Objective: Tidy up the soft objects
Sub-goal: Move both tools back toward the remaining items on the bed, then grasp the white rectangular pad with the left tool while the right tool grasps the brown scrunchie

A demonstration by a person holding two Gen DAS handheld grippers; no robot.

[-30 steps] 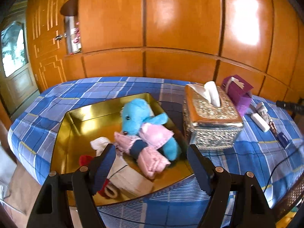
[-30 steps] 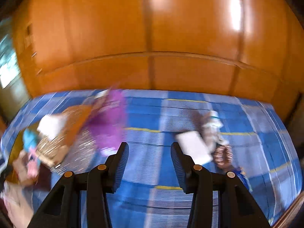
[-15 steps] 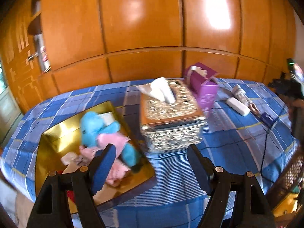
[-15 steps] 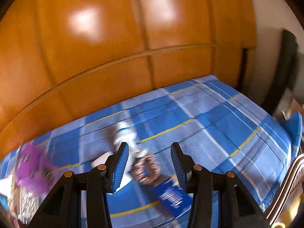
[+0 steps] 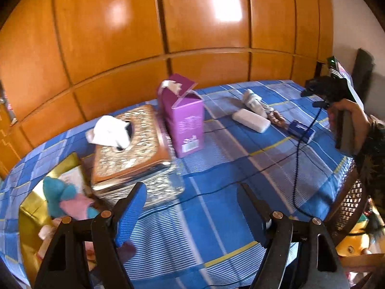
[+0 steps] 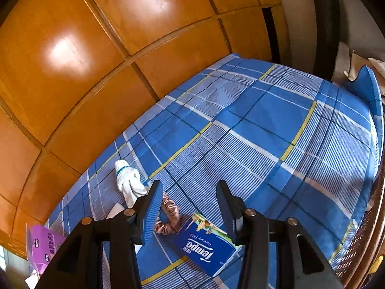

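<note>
A gold tray [image 5: 31, 207] at the left holds a blue plush toy [image 5: 56, 192] with pink cloth [image 5: 77, 206]. My left gripper [image 5: 192, 213] is open and empty above the cloth in front of the tissue box. A white glove [image 6: 126, 179], a pink scrunchie [image 6: 168, 219] and a blue Tempo tissue pack [image 6: 207, 245] lie on the blue plaid cloth. My right gripper [image 6: 190, 213] is open and empty just above the scrunchie and pack. In the left wrist view the glove [image 5: 252, 100], the scrunchie [image 5: 278, 118] and the pack [image 5: 300, 130] lie at the far right.
An ornate tissue box [image 5: 134, 151] and a purple carton [image 5: 182, 118] stand mid-table. A white case [image 5: 251, 120] lies by the glove. A black cable [image 5: 296, 168] runs across the cloth. Wooden panels [image 5: 192, 24] back the table. A wicker chair [image 5: 349, 200] stands at the right edge.
Both grippers have swung to the right. The left view has moved from the tray toward the table's middle. The right view now looks at the table's right end, with the Tempo pack close.
</note>
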